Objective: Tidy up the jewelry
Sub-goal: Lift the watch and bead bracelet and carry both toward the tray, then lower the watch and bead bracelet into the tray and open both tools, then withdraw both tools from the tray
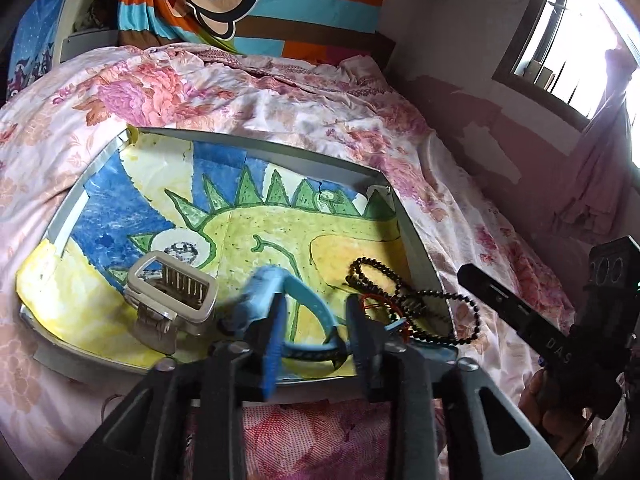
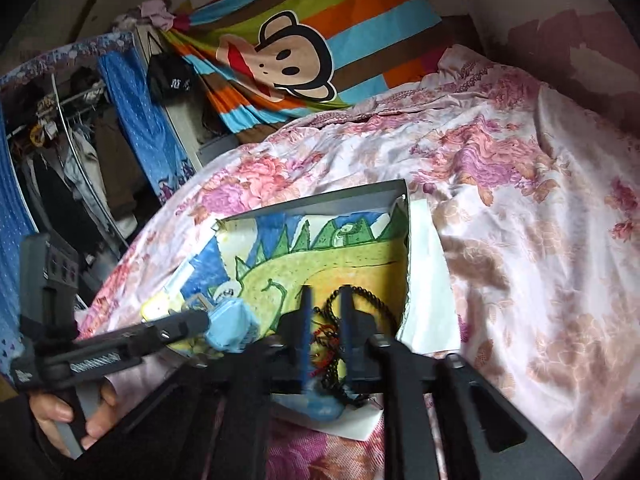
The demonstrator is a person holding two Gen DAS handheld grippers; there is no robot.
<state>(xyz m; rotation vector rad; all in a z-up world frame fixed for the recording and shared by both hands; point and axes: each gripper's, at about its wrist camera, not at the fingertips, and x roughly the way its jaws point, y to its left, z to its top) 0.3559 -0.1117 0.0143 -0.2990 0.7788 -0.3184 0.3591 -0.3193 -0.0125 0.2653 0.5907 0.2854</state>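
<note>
A grey tray (image 1: 280, 142) lined with a dinosaur drawing lies on the bed. My left gripper (image 1: 316, 316) stands open over its near edge, and the strap of a light blue watch (image 1: 304, 292) runs loosely between the fingers. A silver hair clip (image 1: 172, 292) sits to the left. A black bead necklace (image 1: 400, 292) and a red string bracelet (image 1: 374, 304) lie to the right. In the right wrist view my right gripper (image 2: 326, 308) is open astride the bead necklace (image 2: 360, 300) and red string (image 2: 324, 336), above the tray (image 2: 320, 196). The left gripper (image 2: 200, 320) and blue watch (image 2: 232, 328) show on the left.
The tray rests on a pink floral quilt (image 1: 280, 92) with white paper (image 2: 428, 280) under its right side. A striped monkey-print cloth (image 1: 240, 0) hangs behind, a window (image 1: 580, 40) is at right, and an open wardrobe (image 2: 60, 140) at left. A hand (image 2: 60, 412) grips the left tool.
</note>
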